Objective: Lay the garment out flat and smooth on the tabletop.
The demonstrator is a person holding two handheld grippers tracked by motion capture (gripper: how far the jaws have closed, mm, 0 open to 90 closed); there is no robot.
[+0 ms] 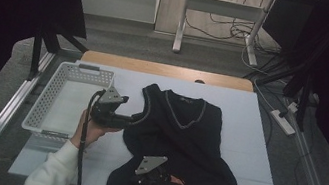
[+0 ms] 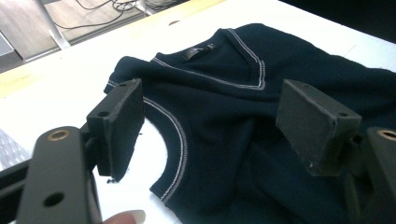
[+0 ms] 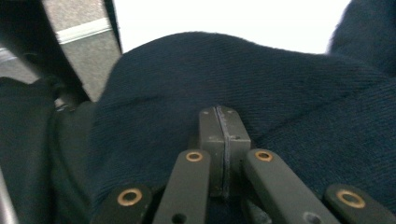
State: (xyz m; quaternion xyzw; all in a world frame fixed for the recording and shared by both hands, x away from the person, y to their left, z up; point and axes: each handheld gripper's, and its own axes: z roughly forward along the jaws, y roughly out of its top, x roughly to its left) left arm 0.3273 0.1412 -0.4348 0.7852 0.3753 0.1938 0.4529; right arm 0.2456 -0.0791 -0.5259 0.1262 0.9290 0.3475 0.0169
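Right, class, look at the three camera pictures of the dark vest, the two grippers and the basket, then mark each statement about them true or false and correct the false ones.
1. The left gripper is clamped on the vest. False: its jaws stand open above the armhole.
2. The right gripper is shut against the vest's fabric. True.
3. The vest lies inside the white basket. False: it lies on the white table, beside the basket.
4. The vest has a V-neck with pale trim. True.
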